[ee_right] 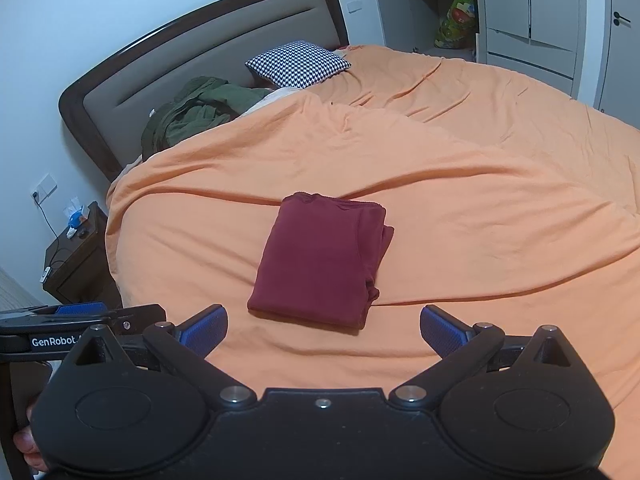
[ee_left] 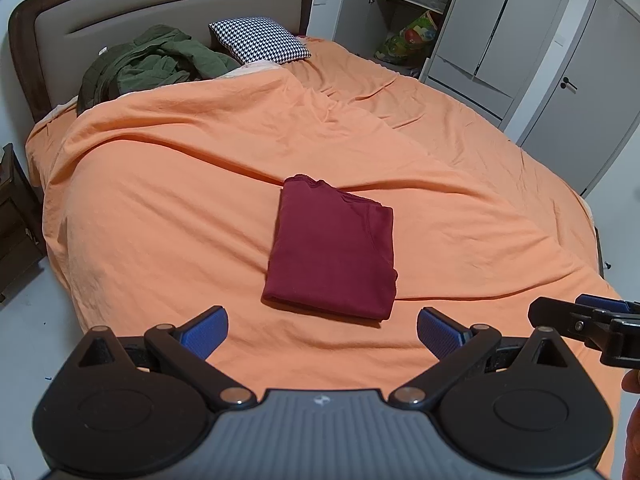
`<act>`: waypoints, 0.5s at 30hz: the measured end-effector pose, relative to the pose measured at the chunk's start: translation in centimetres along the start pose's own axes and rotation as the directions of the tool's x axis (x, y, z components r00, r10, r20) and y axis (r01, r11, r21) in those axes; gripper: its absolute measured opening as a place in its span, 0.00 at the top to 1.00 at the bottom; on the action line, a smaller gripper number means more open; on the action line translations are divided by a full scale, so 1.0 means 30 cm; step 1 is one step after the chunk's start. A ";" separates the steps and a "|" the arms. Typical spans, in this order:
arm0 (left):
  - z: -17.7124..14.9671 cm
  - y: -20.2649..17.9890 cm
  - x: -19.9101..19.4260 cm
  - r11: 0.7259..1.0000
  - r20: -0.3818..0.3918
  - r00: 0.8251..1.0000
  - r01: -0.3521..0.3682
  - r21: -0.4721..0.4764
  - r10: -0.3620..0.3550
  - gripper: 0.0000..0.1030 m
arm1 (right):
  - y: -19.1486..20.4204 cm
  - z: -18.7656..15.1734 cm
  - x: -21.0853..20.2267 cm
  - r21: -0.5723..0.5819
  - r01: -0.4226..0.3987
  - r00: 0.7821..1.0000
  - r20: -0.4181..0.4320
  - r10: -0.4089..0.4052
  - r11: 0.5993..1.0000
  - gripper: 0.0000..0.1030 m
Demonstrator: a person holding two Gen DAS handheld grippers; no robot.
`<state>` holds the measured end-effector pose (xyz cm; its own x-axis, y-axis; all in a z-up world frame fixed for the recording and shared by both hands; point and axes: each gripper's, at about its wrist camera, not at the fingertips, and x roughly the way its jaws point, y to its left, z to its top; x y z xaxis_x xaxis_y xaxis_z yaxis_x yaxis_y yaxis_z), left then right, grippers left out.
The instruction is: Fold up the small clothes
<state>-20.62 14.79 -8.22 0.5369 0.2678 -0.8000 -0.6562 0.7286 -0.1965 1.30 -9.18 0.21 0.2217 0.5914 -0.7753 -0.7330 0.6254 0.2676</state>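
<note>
A dark red garment (ee_left: pixel 332 248) lies folded into a neat rectangle on the orange bedcover (ee_left: pixel 160 184); it also shows in the right wrist view (ee_right: pixel 320 264). My left gripper (ee_left: pixel 322 330) is open and empty, held above the bed just in front of the garment's near edge. My right gripper (ee_right: pixel 323 330) is open and empty too, at about the same distance from the garment. Each gripper shows at the edge of the other's view: the right one at the right (ee_left: pixel 592 320), the left one at the left (ee_right: pixel 80 316).
A green jacket (ee_left: pixel 152 60) and a houndstooth pillow (ee_left: pixel 260 38) lie at the headboard (ee_left: pixel 160 4). A dark nightstand (ee_right: pixel 76 256) stands left of the bed. Grey wardrobes (ee_left: pixel 500 32) and a door stand beyond the far right side.
</note>
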 end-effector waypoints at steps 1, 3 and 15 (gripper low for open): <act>0.001 0.000 0.001 1.000 0.000 1.000 0.000 0.001 0.000 0.00 | 0.000 0.000 -0.001 -0.001 0.000 1.000 0.001 0.000 1.000 0.01; 0.000 -0.001 0.000 1.000 0.000 1.000 -0.001 0.001 0.001 0.00 | 0.000 0.001 -0.001 -0.002 0.000 1.000 0.001 0.000 1.000 0.01; 0.001 -0.005 -0.004 1.000 0.002 1.000 -0.002 0.008 0.002 0.00 | -0.003 -0.001 -0.003 0.002 0.000 1.000 0.010 0.000 1.000 0.01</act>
<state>-20.58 14.67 -8.09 0.5369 0.2708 -0.7990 -0.6531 0.7330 -0.1903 1.31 -9.32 0.24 0.2280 0.5963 -0.7697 -0.7315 0.6266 0.2688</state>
